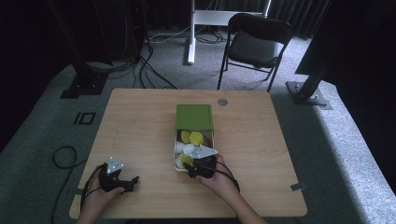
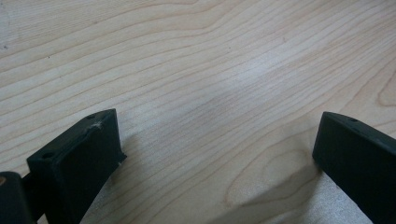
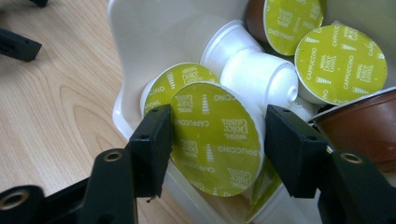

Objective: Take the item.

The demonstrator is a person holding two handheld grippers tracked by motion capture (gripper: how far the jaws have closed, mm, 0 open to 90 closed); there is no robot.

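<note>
Two tongs: I had one in each hand, both near the white box [image 1: 178, 145] on the bench [image 1: 140, 130].
Landmark: the white box stood at mid-bench with its green lid [image 1: 194, 116] lying at its far end.
Task thing: a coffee capsule [image 3: 215, 136] with a green foil top sat in the near end of the box, tilted, its foil turned toward my right camera.
Right tongs [image 3: 217, 140]: at the near end of the box, jaws straddling that capsule; the left pad met the foil's edge, the right pad seemed just clear of it, so I call them apart, not yet clamped.
Left tongs [image 2: 215, 154]: well to the left of the box, resting low over bare bench, jaws wide apart with nothing between them.
Step in hand: I judged it to be the grasp on one capsule, to lift it out of the box.
Next move: I reckoned it called for closing on the rim evenly, then a straight lift, since a second green capsule [image 3: 164, 83] lay touching behind it and a white capsule [image 3: 252, 70] on its side crowded the box next to it.
Risk: a pinch on the foil alone might have let the capsule swivel or slip.
Right gripper view: it showed the pad contact and a brown capsule [image 3: 364, 128] at the box's right side.
High view: it showed my right hand [image 1: 212, 173] covering that contact, but gave the lid and both hands' places about the box.
</note>
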